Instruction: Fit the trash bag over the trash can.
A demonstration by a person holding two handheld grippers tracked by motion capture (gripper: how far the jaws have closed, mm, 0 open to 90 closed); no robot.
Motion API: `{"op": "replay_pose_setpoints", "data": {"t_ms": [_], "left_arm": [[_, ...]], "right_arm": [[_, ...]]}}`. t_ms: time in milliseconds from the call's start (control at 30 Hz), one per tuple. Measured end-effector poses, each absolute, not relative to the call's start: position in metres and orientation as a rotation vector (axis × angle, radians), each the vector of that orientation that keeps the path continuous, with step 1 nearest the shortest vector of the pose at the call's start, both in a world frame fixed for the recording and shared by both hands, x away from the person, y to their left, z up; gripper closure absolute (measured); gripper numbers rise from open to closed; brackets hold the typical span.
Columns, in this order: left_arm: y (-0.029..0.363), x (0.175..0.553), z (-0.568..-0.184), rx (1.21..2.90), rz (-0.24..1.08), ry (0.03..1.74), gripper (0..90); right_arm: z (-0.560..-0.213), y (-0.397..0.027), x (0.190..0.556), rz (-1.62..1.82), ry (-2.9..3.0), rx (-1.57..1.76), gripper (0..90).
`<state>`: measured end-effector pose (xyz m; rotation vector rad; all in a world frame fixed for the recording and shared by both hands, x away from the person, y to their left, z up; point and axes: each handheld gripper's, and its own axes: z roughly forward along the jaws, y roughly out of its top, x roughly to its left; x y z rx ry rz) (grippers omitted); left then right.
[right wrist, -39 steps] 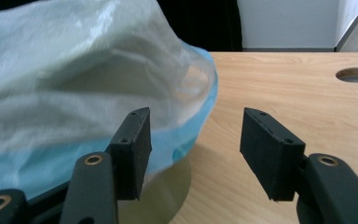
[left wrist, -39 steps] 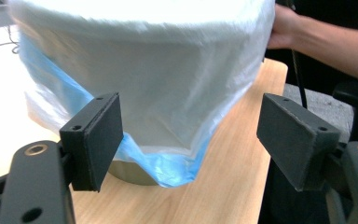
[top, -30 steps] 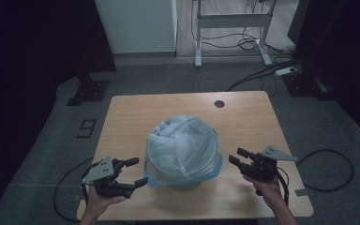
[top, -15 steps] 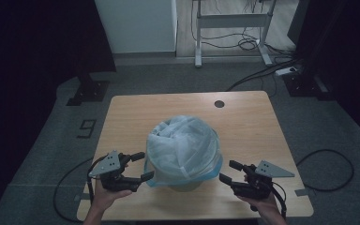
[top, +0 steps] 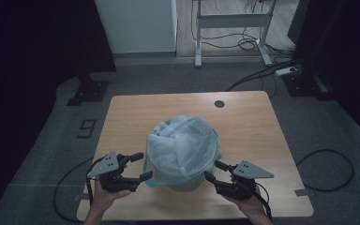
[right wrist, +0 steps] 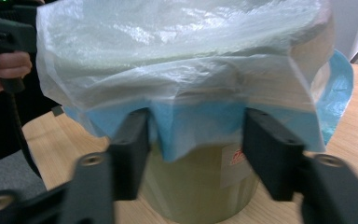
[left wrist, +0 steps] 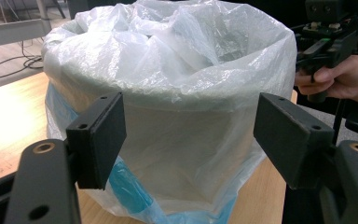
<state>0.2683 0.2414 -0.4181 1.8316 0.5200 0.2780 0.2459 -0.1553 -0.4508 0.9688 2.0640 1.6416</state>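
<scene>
Presently: lined bin (top: 183, 154) on tabletop (top: 136, 117), a gripper each side.
Left gripper (top: 140, 167) jaws open, clear of liner (left wrist: 168, 70); right gripper (top: 214, 171) jaws, just closing, open at the liner's hem.

The high view was dim, its left side and far right corner nearly black, with soft light falling on the table (top: 136, 112). Both gripper views were brighter. The plastic bag (left wrist: 177, 60) showed pale glare, and the right gripper (right wrist: 193, 140) looked motion-blurred.
</scene>
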Motion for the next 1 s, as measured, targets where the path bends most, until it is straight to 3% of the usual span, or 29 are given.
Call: {"op": "replay_pose_setpoints", "data": {"t_ms": [133, 233, 433, 533, 667, 1000], "left_arm": [[0.243, 0.268, -0.419, 1.824, 0.281, 0.524, 25.6], [0.243, 0.268, -0.420, 1.821, 0.280, 0.526, 25.8], [0.243, 0.268, -0.422, 1.825, 0.278, 0.531, 26.0], [0.244, 0.268, -0.423, 1.822, 0.275, 0.534, 26.1], [0.244, 0.268, -0.424, 1.823, 0.278, 0.534, 26.2], [0.246, 0.267, -0.423, 1.812, 0.281, 0.538, 26.9]], "right_arm": [[-0.450, -0.150, 0.243, 1.609, 2.068, 0.936, 62.5], [-0.449, -0.148, 0.240, 1.594, 2.065, 0.923, 70.5], [-0.441, -0.148, 0.237, 1.610, 2.051, 0.938, 65.2], [-0.437, -0.147, 0.236, 1.609, 2.054, 0.928, 72.2], [-0.437, -0.146, 0.239, 1.587, 2.062, 0.938, 89.0], [-0.460, -0.145, 0.243, 1.580, 2.135, 0.954, 89.5]]}}
